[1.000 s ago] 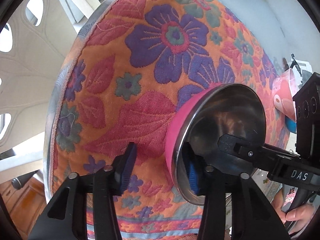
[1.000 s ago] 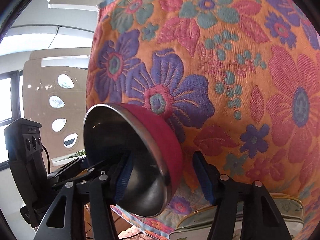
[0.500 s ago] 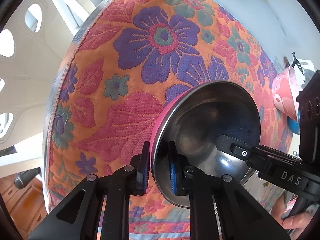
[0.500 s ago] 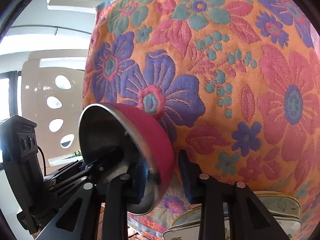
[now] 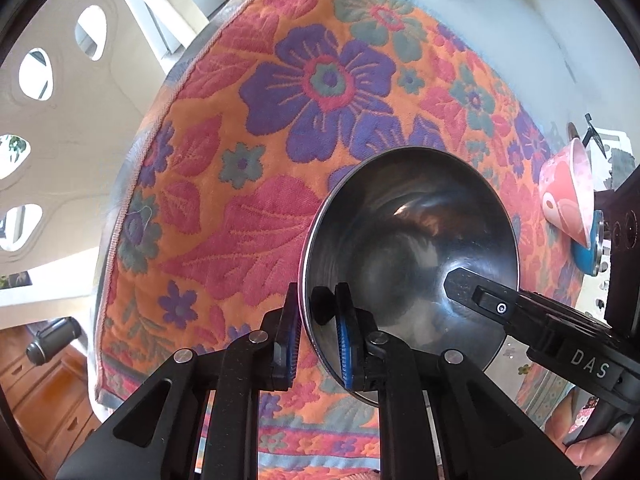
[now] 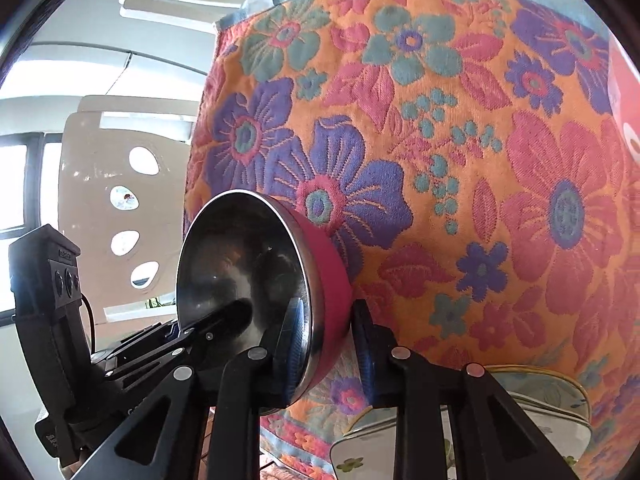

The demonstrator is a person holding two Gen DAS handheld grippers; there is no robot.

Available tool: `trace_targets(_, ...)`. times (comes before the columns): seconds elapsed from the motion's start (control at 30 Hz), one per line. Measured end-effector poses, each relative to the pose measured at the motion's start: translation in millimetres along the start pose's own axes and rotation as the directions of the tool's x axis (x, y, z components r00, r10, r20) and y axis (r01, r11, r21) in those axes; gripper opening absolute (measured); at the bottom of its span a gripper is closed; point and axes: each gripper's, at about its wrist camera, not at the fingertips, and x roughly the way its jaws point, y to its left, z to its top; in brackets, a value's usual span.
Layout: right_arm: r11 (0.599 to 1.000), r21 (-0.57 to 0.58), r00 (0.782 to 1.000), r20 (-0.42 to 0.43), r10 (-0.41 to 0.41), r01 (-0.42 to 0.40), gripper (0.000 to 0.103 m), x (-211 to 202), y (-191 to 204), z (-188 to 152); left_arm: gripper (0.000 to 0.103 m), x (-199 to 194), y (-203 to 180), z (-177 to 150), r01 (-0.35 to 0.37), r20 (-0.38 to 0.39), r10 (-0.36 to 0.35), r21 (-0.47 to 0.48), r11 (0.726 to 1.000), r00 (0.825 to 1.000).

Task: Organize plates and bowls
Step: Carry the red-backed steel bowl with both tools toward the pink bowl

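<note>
A steel bowl (image 5: 412, 240) with a pink outside is held over the flowered tablecloth (image 5: 260, 184) by both grippers. My left gripper (image 5: 316, 332) is shut on its near rim, one blue pad inside and one outside. In the right wrist view the same bowl (image 6: 240, 272) stands tilted, and my right gripper (image 6: 326, 332) is shut on the opposite rim, gripping the pink wall. Each gripper's inner finger shows inside the bowl in the other's view. Whether the bowl's base touches the cloth is hidden.
A pink patterned cup (image 5: 568, 196) lies on its side over a blue item (image 5: 586, 252) at the right. Flower-printed plates (image 6: 540, 400) are stacked near my right gripper, with a square dish (image 6: 360, 452) in front. The table edge (image 5: 120, 216) drops off at the left.
Both grippers went from open around the bowl's rim to shut on it. The bowl has since come up a little from the cloth with them.
</note>
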Motion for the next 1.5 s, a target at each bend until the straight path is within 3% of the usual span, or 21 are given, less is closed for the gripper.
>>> trace_targets(0.43, 0.999, -0.021, 0.995, 0.092, 0.034, -0.033, 0.024, -48, 1, -11, 0.013, -42, -23, -8, 0.001, 0.082, -0.005, 0.045, 0.999, 0.997)
trace_targets(0.8, 0.998, -0.056, 0.985, 0.172, 0.025, -0.015, 0.025, -104, -8, -19, 0.014, -67, -80, -11, -0.012, 0.118, -0.001, 0.102, 0.995, 0.993)
trace_targets(1.2, 0.999, -0.052, 0.951, 0.308, 0.008, 0.008, 0.025, -192, -38, -8, 0.015, -103, -164, 8, 0.005, 0.205, -0.048, 0.205, 0.979, 0.978)
trace_targets(1.5, 1.000, -0.003, 0.921, 0.389, 0.015, -0.016, 0.025, -237, -76, 2, 0.015, -108, -218, 21, 0.006, 0.218, -0.068, 0.273, 0.962, 0.973)
